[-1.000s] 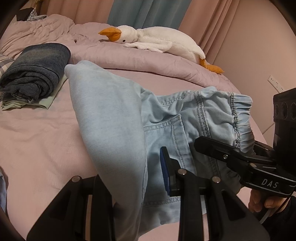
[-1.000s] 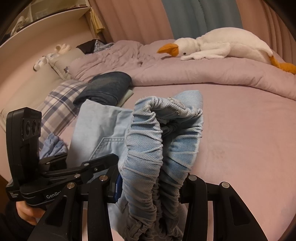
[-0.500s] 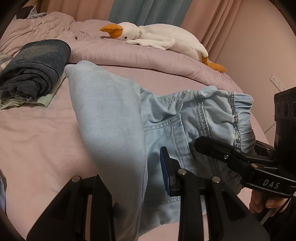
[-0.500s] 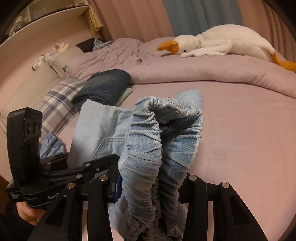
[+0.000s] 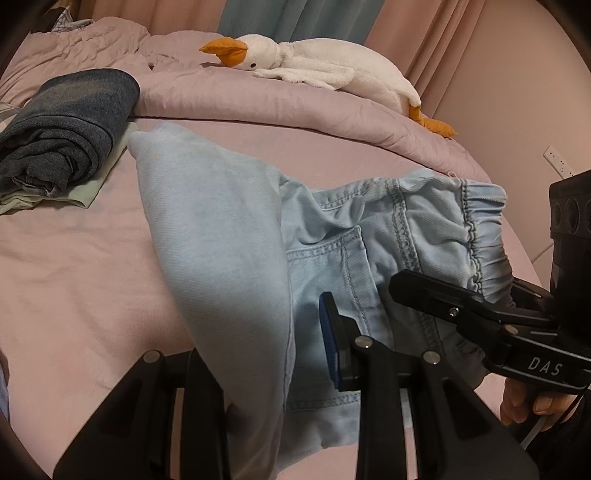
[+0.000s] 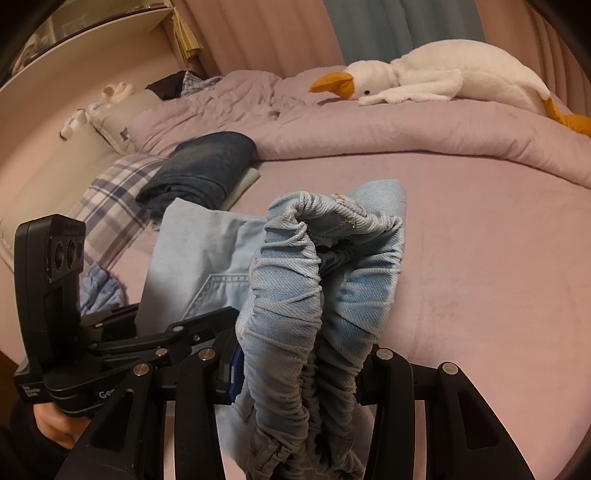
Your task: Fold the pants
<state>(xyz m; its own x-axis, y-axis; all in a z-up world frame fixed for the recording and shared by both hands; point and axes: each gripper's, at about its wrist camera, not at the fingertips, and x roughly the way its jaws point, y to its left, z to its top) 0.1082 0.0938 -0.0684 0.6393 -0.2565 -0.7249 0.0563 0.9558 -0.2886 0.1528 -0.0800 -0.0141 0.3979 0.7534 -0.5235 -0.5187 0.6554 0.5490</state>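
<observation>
Home bedroom: pink bed (image 5: 74, 266), plush goose (image 5: 325, 70), curtains (image 6: 369, 33), plaid pillow (image 6: 110, 199).

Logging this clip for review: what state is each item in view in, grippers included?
Light blue pants: folded over, lifted off the bed, held at both ends.
Left gripper: shut on the pants' folded leg end.
Right gripper: shut on the bunched elastic waistband.
Dark blue garment: folded, lying on the bed.
Plush goose: lying flat on the duvet.
Duvet: rumpled, pushed back.
</observation>
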